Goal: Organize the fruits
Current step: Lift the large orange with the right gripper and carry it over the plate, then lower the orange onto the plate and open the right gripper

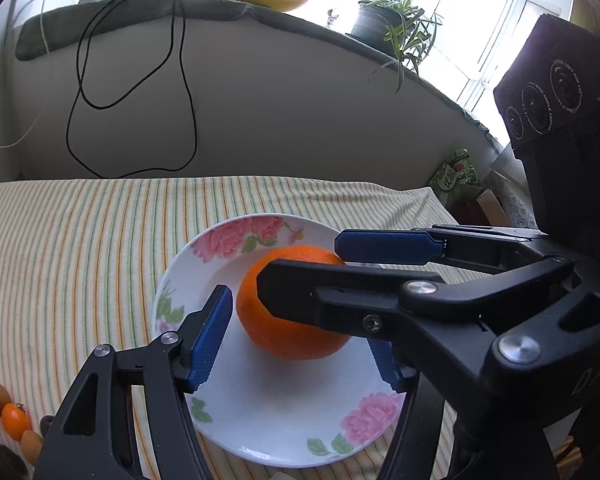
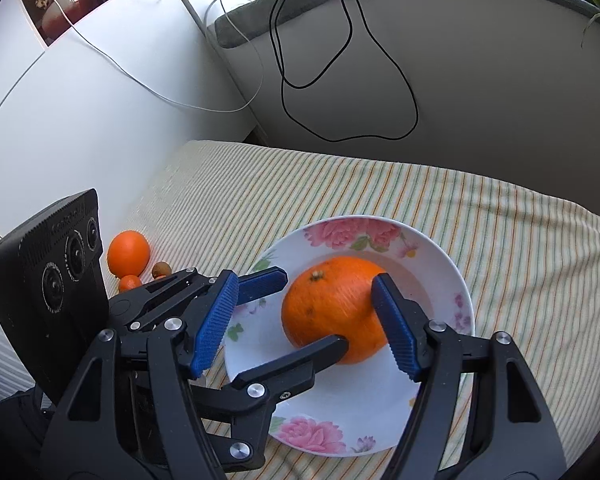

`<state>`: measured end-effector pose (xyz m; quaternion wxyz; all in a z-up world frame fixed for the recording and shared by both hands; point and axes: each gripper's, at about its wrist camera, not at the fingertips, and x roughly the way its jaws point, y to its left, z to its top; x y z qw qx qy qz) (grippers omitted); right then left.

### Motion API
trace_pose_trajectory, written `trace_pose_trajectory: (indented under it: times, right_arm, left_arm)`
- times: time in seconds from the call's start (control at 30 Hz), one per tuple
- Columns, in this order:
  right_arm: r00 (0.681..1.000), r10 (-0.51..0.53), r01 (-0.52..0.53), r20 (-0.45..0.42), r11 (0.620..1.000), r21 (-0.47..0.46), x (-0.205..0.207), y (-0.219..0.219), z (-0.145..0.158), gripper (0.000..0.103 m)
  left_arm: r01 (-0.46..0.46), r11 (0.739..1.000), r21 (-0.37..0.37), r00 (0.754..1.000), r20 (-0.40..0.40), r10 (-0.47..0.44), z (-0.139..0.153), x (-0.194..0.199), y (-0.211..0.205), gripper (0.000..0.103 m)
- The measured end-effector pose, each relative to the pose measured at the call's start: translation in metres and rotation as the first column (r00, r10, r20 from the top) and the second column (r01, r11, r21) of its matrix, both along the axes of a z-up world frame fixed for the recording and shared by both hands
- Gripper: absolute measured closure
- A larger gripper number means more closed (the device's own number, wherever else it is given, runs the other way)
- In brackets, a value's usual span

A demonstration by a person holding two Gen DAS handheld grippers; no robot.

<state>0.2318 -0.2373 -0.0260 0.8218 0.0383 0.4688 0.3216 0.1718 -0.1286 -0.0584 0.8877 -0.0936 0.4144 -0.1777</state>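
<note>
A large orange (image 1: 288, 320) (image 2: 336, 312) sits on a white plate with pink flowers (image 1: 268, 420) (image 2: 432, 256). My left gripper (image 1: 300, 344) is open, its blue pads on either side of the orange without clear contact. My right gripper (image 2: 308, 320) is open too; it reaches over the plate from the right, and its right pad (image 2: 396, 328) is at the orange's side. Each gripper crosses the other's view over the plate. More small fruits (image 1: 14, 420) (image 2: 129, 258) lie on the cloth to the left.
The table has a striped cloth (image 1: 80, 248) (image 2: 500, 220). A grey wall with hanging black cables (image 1: 132, 100) (image 2: 340, 80) stands behind. A potted plant (image 1: 388, 24) stands on the sill. Green packages (image 1: 458, 176) stand at the right.
</note>
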Motion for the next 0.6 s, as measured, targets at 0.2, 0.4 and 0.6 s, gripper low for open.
trace_pose_trajectory:
  times: [0.2,0.4,0.6]
  right_arm:
    - [1.000,-0.018,0.018,-0.001,1.000,-0.013,-0.006,-0.002,0.000,0.031]
    - [0.999,-0.035,0.035,0.011,0.999,-0.009,-0.014,-0.007,0.005,0.031]
    - [0.998,-0.051,0.051,0.024,0.999,-0.014,-0.020,-0.009,0.009,0.031]
  left_arm:
    - [0.005,1.000,0.008,1.000,0.003,-0.005,0.004,-0.009,-0.003,0.038]
    - [-0.005,1.000,0.013,1.000,0.006,0.005,0.007,-0.020,-0.001,0.038]
    - [-0.016,0.999,0.030,1.000,0.024,0.015,0.015,-0.032,0.003,0.038]
